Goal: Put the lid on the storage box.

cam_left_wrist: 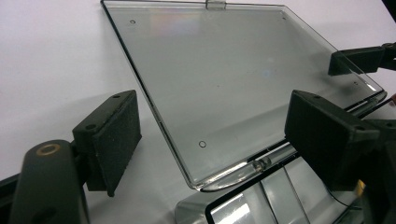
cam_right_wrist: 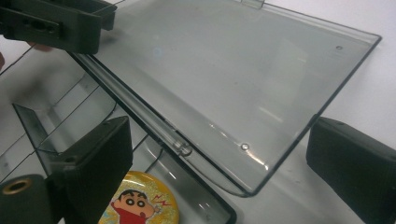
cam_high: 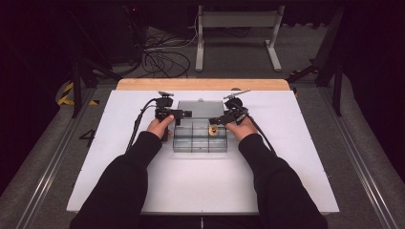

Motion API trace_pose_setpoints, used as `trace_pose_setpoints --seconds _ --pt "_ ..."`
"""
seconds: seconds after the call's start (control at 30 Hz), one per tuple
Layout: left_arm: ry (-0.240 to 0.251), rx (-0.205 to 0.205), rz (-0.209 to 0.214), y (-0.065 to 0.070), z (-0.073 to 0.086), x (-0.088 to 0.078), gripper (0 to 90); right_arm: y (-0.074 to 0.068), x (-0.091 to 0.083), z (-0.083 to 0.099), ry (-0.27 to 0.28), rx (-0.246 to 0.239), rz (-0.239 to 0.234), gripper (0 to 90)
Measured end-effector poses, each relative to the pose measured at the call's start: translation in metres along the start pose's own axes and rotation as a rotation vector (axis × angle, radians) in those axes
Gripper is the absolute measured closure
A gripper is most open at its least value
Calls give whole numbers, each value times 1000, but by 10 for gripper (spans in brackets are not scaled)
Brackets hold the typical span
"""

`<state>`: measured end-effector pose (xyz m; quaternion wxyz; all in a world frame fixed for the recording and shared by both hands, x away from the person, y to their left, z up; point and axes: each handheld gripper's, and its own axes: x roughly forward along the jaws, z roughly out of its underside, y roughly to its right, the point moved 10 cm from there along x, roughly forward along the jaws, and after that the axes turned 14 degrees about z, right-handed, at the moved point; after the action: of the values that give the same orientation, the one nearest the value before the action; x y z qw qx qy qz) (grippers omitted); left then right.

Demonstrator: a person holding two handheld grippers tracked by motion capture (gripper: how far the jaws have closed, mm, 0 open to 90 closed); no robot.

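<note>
On the white table [cam_high: 200,181], high view: a clear plastic compartment box [cam_high: 199,138] sits mid-table, its lid [cam_high: 200,109] swung open and lying flat behind it. Left gripper [cam_high: 185,114] at the box's back left corner, right gripper [cam_high: 216,120] at its right side, both held low by hands in black sleeves. A small yellow badge [cam_high: 213,130] lies in a compartment on the box's right side, just beside the right gripper's jaws.

Left gripper view: jaws stand wide apart, nothing clamped. One pad sits over the white table, the other over the box's hinge edge; the lid's near corner [cam_left_wrist: 196,179] lies between them, untouched. The other gripper's jaw tip [cam_left_wrist: 357,59] shows at the far right over the lid.

Right gripper view: jaws spread wide, empty. The lid's corner [cam_right_wrist: 247,189] falls between them, clear of both pads. The badge [cam_right_wrist: 140,200], round, glittery yellow with a cartoon boy, lies in its compartment below the left pad. The left gripper [cam_right_wrist: 56,23] crosses the top left corner
</note>
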<state>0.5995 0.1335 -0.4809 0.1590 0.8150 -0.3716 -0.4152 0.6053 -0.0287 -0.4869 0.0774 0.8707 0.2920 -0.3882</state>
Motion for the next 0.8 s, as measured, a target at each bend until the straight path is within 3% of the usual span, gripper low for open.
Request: trace_pose_setpoints --seconds 0.3,0.8 --pt "-5 -37 39 2 1 2 227 -4 4 1 -5 -5 -15 78" --pt "-30 -89 58 3 1 3 252 -9 6 3 -12 0 -31 77"
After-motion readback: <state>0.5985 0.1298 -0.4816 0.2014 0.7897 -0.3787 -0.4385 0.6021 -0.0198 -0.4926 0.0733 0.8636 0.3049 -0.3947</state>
